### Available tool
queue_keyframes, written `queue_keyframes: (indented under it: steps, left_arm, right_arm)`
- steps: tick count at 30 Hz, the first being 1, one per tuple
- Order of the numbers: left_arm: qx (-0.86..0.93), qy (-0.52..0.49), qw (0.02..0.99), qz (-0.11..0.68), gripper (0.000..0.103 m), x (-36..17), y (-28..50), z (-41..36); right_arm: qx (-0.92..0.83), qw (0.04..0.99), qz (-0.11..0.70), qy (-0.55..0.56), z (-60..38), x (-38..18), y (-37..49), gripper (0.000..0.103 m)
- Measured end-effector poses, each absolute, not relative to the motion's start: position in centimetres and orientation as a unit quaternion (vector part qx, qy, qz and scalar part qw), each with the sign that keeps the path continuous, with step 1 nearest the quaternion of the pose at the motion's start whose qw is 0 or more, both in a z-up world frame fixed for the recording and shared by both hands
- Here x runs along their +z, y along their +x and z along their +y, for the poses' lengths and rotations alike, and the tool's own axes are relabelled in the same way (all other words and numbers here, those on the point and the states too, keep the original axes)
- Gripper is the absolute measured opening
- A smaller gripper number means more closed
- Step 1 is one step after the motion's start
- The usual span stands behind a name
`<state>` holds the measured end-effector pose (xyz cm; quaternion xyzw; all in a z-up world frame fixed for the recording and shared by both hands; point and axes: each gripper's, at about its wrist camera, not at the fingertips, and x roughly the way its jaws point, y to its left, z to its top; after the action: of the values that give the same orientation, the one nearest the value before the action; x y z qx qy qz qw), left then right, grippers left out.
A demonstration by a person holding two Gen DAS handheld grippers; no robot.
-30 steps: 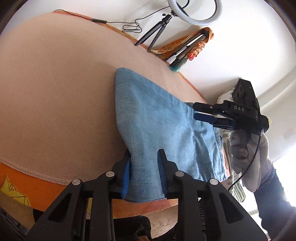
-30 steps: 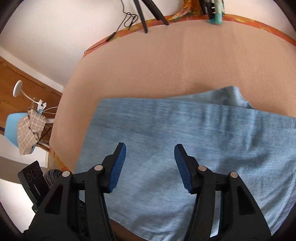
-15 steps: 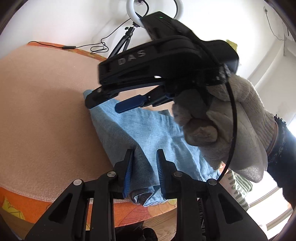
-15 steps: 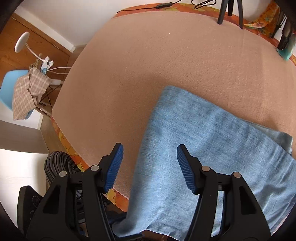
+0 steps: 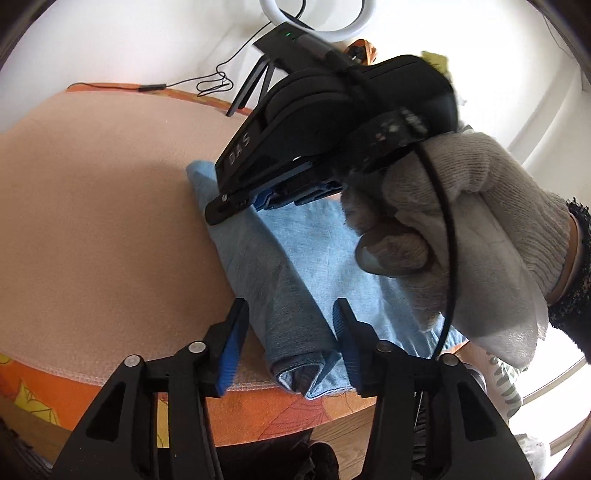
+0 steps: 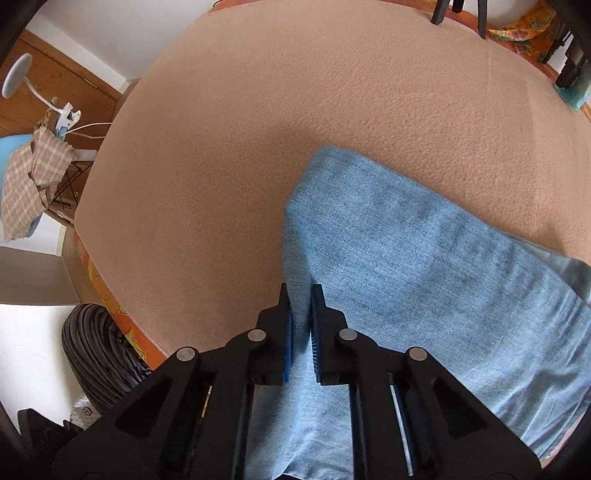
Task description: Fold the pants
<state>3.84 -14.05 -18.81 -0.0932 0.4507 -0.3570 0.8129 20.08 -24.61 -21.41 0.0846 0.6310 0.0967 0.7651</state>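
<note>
The pants (image 6: 424, 266) lie partly folded at the lower right of the peach-covered bench (image 6: 258, 129), the right claw (image 6: 301, 325) closing on their left edge while the left claw (image 5: 288, 332) is opening astride the bunched hem, so more folds seem left.

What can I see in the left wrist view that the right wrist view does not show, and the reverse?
Only the left wrist view shows the gloved hand carrying the right gripper, the ring light, and the left gripper, whose jaws are opening around the bunched pant edge without pressing it.

Only the right wrist view shows the right gripper's fingertips pinching the denim fold, the blue chair with a checked cloth, and the white lamp.

Both show the blue pants lying on the beige cover with its orange border.
</note>
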Motion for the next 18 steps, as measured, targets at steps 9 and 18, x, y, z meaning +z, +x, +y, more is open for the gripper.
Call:
queue_keyframes:
  steps: [9, 18]
  left_arm:
    - [-0.394, -0.157, 0.792, 0.439, 0.010, -20.5, 5.6, -14.6]
    - [-0.400, -0.136, 0.822, 0.382, 0.007, -17.1, 4.8, -11.7]
  right_arm:
    - [0.098, 0.802, 0.555, 0.197, -28.5, -19.4, 17.1, 0.006]
    - [0.145, 0.823, 0.519, 0.180, -25.8, -16.1, 17.1, 0.006]
